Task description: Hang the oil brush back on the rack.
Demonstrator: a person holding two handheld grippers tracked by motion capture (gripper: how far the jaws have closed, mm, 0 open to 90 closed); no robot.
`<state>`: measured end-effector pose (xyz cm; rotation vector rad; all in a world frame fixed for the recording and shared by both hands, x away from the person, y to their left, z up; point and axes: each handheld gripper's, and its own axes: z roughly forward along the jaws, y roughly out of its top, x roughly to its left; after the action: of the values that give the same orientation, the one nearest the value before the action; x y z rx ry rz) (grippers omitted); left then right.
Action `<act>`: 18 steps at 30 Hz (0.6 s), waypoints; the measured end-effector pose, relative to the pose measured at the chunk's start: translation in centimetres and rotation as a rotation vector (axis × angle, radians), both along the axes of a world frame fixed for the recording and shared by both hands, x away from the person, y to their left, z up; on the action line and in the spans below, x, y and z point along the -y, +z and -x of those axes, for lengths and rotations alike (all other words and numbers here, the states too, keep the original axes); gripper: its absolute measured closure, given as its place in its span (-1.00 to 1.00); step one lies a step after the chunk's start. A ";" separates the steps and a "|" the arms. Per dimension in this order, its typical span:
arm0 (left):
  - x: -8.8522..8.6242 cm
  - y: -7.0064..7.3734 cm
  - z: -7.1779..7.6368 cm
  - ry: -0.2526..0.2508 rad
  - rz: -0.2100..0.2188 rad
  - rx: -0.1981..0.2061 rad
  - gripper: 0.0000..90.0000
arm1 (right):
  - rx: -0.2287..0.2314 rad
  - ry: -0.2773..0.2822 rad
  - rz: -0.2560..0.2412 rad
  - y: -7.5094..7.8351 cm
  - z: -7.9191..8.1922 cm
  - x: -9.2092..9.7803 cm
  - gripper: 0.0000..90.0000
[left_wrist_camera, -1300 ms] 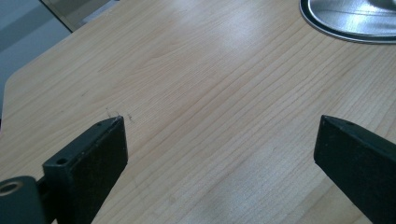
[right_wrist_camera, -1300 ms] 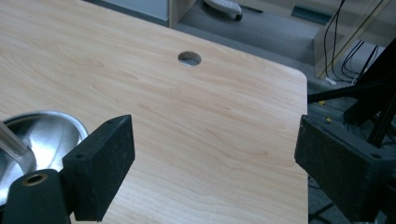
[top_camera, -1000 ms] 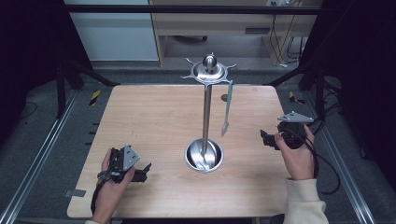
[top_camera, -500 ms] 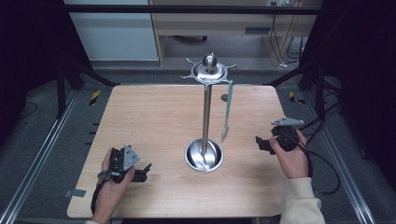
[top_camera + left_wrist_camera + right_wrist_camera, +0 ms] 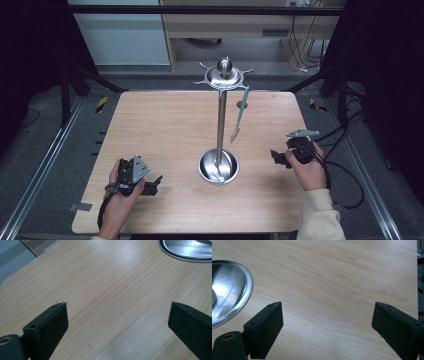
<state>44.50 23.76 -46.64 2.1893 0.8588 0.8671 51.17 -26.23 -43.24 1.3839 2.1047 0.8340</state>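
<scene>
A steel utensil stand rises from a round dished base at the table's middle. One green-handled utensil hangs from the hooked top disc on its right side. My left gripper rests low at the front left, open, with bare wood between its jaws. The base's rim shows at the top right of the left gripper view. My right gripper is held right of the base, open and holding nothing. The base's rim lies to the left in the right gripper view.
The wooden table has its right edge close to my right gripper. Cables trail off to the right. A metal frame rail runs along the left side, and cabinets stand behind the table.
My right gripper has come down and shifted slightly left toward the stand's base. The left gripper has stayed put.
</scene>
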 end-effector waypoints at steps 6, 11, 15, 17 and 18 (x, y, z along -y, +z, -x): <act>0.0 0.0 0.0 -0.001 -0.001 0.000 -0.95 | -0.019 0.009 -0.004 -0.9 -0.2 -0.2 -0.76; 0.0 0.0 0.0 -0.002 -0.002 -0.002 -0.95 | -0.032 0.018 -0.011 -1.5 -0.4 -0.4 -0.76; 0.1 0.0 0.0 -0.003 -0.003 -0.002 -0.95 | -0.042 0.026 -0.019 -2.0 -0.4 -0.5 -0.76; 0.1 0.0 0.0 -0.004 -0.003 -0.003 -0.95 | -0.046 0.032 -0.023 -2.4 -0.6 -0.6 -0.76; 0.1 0.0 0.0 -0.004 -0.003 -0.003 -0.95 | -0.047 0.035 -0.022 -2.5 -0.6 -0.6 -0.76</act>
<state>44.50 23.69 -46.68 2.1950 0.8541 0.8643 51.75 -25.62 -45.71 1.3947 2.1670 0.8490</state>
